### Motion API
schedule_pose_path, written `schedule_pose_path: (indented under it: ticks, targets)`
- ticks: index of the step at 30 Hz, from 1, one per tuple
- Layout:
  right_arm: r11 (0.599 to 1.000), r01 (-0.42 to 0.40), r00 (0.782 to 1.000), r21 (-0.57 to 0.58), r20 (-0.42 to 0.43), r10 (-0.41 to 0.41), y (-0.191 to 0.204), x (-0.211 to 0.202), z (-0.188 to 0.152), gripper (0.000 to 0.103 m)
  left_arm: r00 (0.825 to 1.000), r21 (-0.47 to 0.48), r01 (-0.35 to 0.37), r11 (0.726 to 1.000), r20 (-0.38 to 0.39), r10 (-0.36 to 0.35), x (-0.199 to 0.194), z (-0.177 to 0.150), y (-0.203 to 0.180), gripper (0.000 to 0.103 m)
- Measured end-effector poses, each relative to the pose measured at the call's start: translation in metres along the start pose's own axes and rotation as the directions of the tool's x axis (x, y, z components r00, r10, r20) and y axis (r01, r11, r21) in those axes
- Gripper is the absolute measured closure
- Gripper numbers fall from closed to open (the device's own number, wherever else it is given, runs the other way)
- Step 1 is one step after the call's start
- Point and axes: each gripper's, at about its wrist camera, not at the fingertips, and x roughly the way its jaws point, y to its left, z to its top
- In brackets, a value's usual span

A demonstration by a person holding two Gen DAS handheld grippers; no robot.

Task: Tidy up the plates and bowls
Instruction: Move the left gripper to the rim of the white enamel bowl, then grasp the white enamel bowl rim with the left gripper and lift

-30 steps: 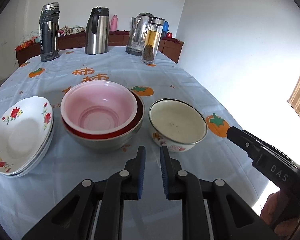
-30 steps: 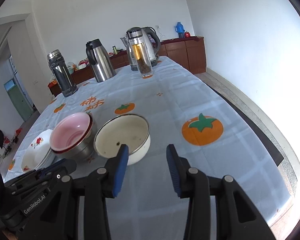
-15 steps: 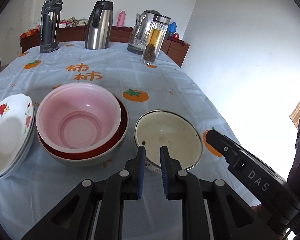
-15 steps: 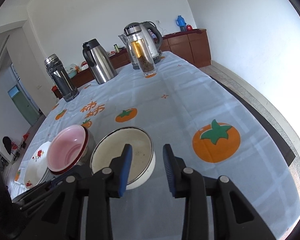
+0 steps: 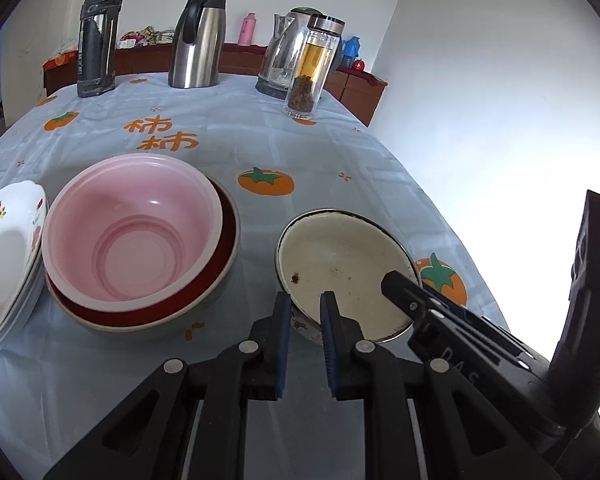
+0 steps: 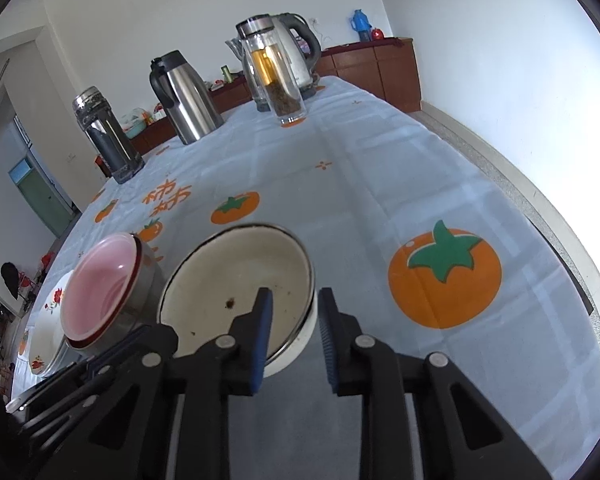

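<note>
A cream enamel bowl [image 5: 340,264] with a dark rim stands on the tablecloth; it also shows in the right wrist view [image 6: 236,284]. My left gripper [image 5: 305,304] is open a little, its jaws on either side of the bowl's near rim. My right gripper [image 6: 294,302] is open, its jaws on either side of the bowl's right rim. A pink bowl [image 5: 132,228] is nested in a red bowl and a steel bowl [image 6: 136,304]. Floral white plates [image 5: 4,256] are stacked at the left.
At the table's far end stand a dark flask [image 5: 98,36], a steel jug [image 5: 196,40], an electric kettle [image 5: 284,56] and a glass tea bottle [image 5: 314,68]. The table's right edge [image 6: 540,216] drops to the floor. A wooden sideboard [image 6: 380,64] lines the back wall.
Both grippers have moved forward onto the cream bowl's rim. The right gripper's jaws have narrowed. The bowls and plates have not moved.
</note>
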Motion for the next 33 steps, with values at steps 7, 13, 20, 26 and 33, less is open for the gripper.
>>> schedule_pose_path:
  ticks: [7,13,20,26,33]
  targets:
    - [1.0,0.012,1.0,0.004,-0.01,-0.012,-0.003,0.005,0.003,0.085,1.0,0.013,0.006,1.0,0.004,-0.006,0.001,0.001,-0.001,0.086]
    - [0.999,0.052,0.998,-0.013,-0.046,-0.052,-0.004,0.001,0.0,0.094,1.0,0.023,0.021,1.0,-0.021,-0.02,0.002,0.0,0.0,0.086]
    - [0.998,0.059,0.996,-0.009,-0.06,-0.059,-0.006,-0.016,-0.006,0.096,0.999,0.071,0.009,0.997,-0.031,-0.007,-0.001,-0.002,-0.003,0.086]
    - [0.998,0.066,0.995,-0.013,-0.077,-0.067,-0.007,-0.021,-0.011,0.096,0.998,0.106,0.004,0.994,-0.067,0.003,0.005,-0.005,-0.008,0.086]
    - [0.998,0.048,0.997,0.027,-0.057,-0.047,-0.012,-0.021,-0.014,0.091,0.998,0.148,0.003,0.989,-0.067,0.007,0.015,-0.006,-0.012,0.086]
